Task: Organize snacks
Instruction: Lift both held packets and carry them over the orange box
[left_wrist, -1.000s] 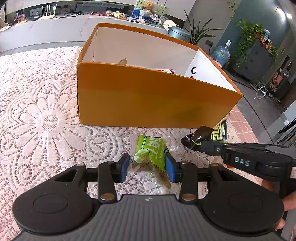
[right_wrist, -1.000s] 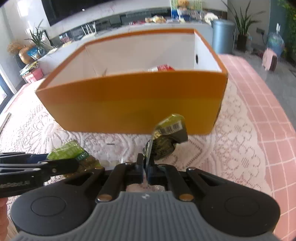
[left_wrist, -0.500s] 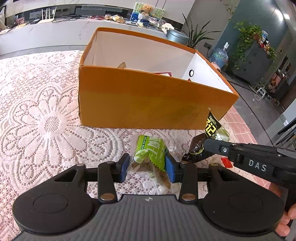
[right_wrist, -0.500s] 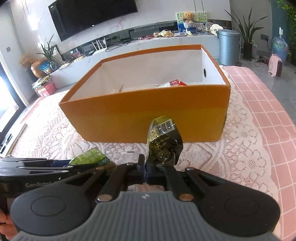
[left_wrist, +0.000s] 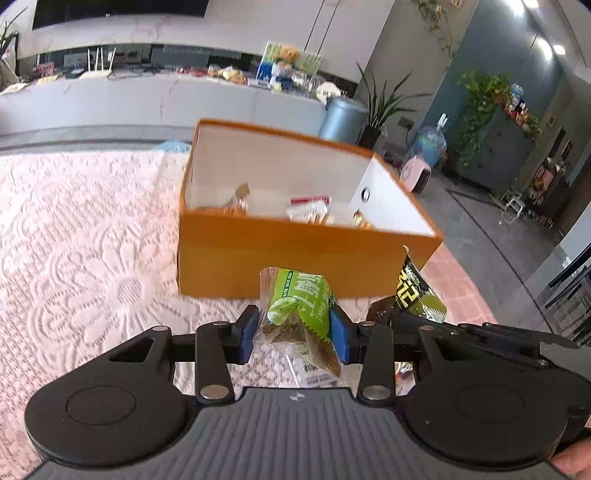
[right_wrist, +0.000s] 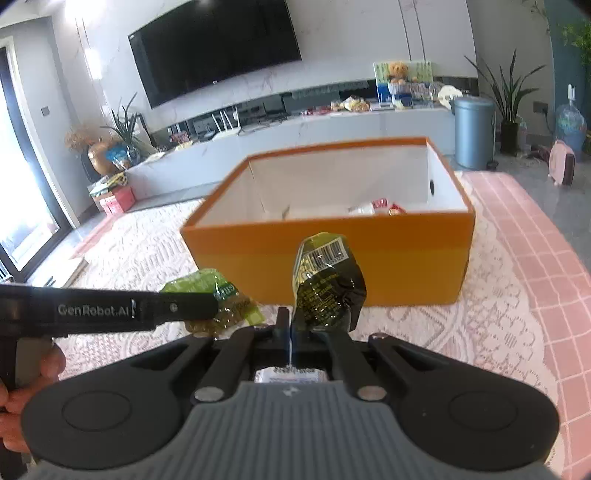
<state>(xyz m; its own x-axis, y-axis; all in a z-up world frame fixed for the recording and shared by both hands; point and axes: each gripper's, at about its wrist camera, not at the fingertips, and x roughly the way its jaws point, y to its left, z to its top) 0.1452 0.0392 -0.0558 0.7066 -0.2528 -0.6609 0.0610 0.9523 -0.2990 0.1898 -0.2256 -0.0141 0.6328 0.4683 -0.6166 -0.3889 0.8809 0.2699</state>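
My left gripper (left_wrist: 293, 328) is shut on a green snack packet (left_wrist: 299, 306) and holds it in the air in front of the orange box (left_wrist: 295, 254). My right gripper (right_wrist: 291, 332) is shut on a dark olive snack packet (right_wrist: 325, 284), also lifted, in front of the same box (right_wrist: 369, 258). The dark packet shows at the right of the left wrist view (left_wrist: 417, 291); the green packet shows at the left of the right wrist view (right_wrist: 214, 295). The box is open, white inside, and holds several snacks (left_wrist: 310, 206).
The box stands on a pink lace tablecloth (left_wrist: 81, 251). The cloth's right edge (right_wrist: 535, 258) drops to a grey floor. A small white packet (right_wrist: 288, 374) lies on the cloth under my right gripper. A long counter (right_wrist: 295, 129) runs behind the table.
Both grippers have risen from the cloth with their packets and tipped up, so the box looks lower and farther and more of its inside shows.
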